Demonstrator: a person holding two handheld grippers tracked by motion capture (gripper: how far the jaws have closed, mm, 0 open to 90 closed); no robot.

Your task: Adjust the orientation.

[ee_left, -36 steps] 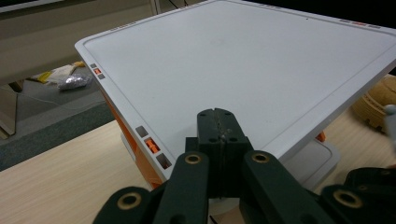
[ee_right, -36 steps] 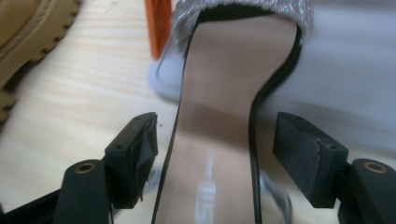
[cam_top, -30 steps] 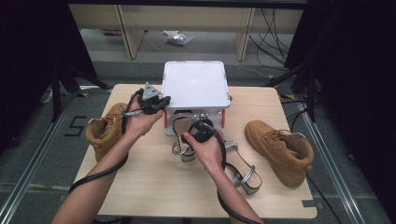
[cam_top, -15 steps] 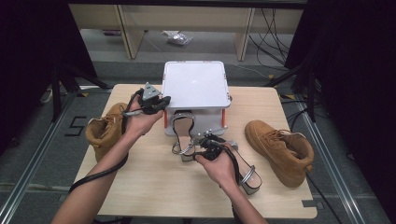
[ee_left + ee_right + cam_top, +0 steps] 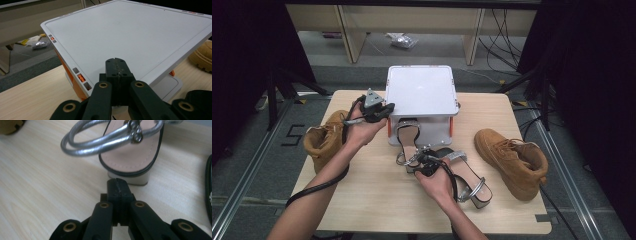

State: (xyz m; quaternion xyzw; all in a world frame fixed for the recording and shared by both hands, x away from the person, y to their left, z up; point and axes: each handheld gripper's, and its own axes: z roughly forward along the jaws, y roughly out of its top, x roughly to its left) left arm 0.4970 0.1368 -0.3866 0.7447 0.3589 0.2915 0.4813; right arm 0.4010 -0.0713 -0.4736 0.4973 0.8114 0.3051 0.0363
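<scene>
While both hands hold their tools over the worktop [image 5: 377,200], the views give the following.

High view, left tongs [image 5: 385,108]: held up at 10 o'clock from the worktop's middle, tips toward the white box [image 5: 421,97]; whether pressed together I cannot tell from this view.
High view, right tongs [image 5: 421,161]: low near the middle, at the heel end of a silver sandal [image 5: 408,145].
High view, sandals: one lies with its toe against the box front; the second sandal [image 5: 466,175] lies at 4 o'clock from the first.
High view, boots: left tan boot [image 5: 326,140] at 9 o'clock, partly behind the left arm; right tan boot [image 5: 512,161] at 3 o'clock, on its side.

Left gripper view, left tongs [image 5: 117,67]: pressed together, pinching nothing, over the near edge of the box lid [image 5: 140,35].

Right gripper view, right tongs [image 5: 118,187]: pressed together, empty, tips just short of the sandal heel [image 5: 128,178]; silver straps [image 5: 100,141] loop above the insole.
</scene>
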